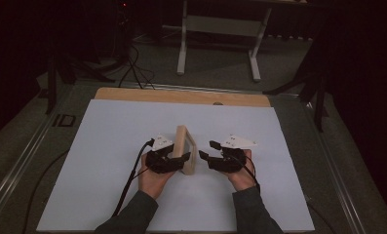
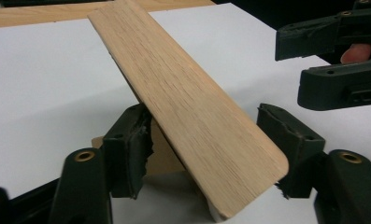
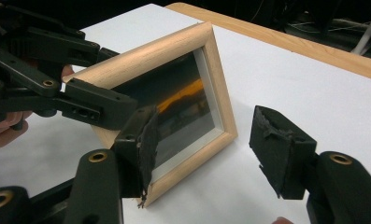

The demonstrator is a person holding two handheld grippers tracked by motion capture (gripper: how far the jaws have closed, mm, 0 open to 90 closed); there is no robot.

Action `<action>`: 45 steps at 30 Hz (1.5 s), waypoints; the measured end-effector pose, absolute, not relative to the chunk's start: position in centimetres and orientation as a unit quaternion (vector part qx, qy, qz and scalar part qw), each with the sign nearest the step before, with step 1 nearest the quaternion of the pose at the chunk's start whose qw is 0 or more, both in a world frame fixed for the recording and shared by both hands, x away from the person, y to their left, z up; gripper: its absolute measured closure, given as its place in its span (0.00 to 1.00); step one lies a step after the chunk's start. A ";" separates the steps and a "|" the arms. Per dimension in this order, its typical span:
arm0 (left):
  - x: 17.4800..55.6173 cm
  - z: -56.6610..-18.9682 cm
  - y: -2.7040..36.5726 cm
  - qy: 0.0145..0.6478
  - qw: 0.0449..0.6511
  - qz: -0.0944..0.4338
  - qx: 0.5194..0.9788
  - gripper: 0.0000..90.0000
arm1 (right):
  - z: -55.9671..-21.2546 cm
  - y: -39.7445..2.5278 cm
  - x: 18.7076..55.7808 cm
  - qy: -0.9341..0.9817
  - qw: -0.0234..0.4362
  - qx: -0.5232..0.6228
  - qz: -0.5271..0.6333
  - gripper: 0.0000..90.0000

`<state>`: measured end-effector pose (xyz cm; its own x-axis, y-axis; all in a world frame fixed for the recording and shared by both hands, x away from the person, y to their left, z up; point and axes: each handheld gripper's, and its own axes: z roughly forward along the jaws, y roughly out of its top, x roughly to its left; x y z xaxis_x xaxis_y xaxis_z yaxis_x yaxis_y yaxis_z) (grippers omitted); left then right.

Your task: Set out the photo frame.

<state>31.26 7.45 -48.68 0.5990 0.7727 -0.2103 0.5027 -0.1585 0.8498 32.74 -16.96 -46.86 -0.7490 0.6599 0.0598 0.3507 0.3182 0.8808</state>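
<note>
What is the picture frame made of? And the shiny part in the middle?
The picture frame looks like pale, unpainted wood: fine grain lines run along its rounded edges, with a smooth matte finish. The pane seems to be glass or clear plastic, since it mirrors an orange glow. Which of the two, the look leaves open.

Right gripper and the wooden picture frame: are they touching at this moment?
Apart. In the high view, white table covering shows between the right gripper and the picture frame; its jaws stand open beside the frame's glass side.

Frame (image 3: pixel 174 107) glass shows dark reflections; the picture behind can't be made out. Left gripper (image 3: pixel 57 88) hides the frame's left corner. Frame's near end is cut off by the left gripper view's bottom edge.
</note>
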 end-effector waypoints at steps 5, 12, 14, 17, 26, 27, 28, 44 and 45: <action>31.3 -48.6 7.5 0.430 0.486 0.134 0.749 0.44 | -46.8 -17.0 32.7 0.796 0.158 0.317 0.491 0.46; 31.3 -48.4 8.0 0.433 0.483 0.132 0.750 0.52 | -46.7 -17.2 32.8 0.794 0.159 0.319 0.493 0.46; 31.3 -48.3 8.2 0.435 0.482 0.131 0.749 0.53 | -46.7 -17.2 32.8 0.793 0.159 0.319 0.494 0.46; 31.2 -48.2 8.3 0.433 0.480 0.140 0.750 0.58 | -46.6 -17.3 32.7 0.792 0.161 0.319 0.496 0.46; 30.4 -47.9 7.9 0.403 0.486 0.151 0.761 0.66 | -46.2 -17.7 32.7 0.786 0.166 0.323 0.500 0.46; 30.4 -47.9 7.9 0.401 0.486 0.151 0.761 0.66 | -46.2 -17.7 32.7 0.785 0.167 0.323 0.501 0.46; 30.4 -47.9 7.9 0.401 0.486 0.151 0.761 0.66 | -46.1 -17.8 32.7 0.785 0.167 0.324 0.501 0.46; 28.8 -48.0 8.2 0.350 0.491 0.161 0.782 0.67 | -45.6 -18.2 32.5 0.772 0.184 0.331 0.511 0.53; 28.7 -48.0 8.2 0.346 0.490 0.163 0.783 0.67 | -45.6 -18.2 32.5 0.771 0.187 0.330 0.512 0.55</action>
<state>28.72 8.16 -48.04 0.7076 0.7015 -0.0848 0.3825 -0.2795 0.8807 32.48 -18.20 -45.56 -0.7132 0.6992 0.0495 0.3174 0.2591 0.9122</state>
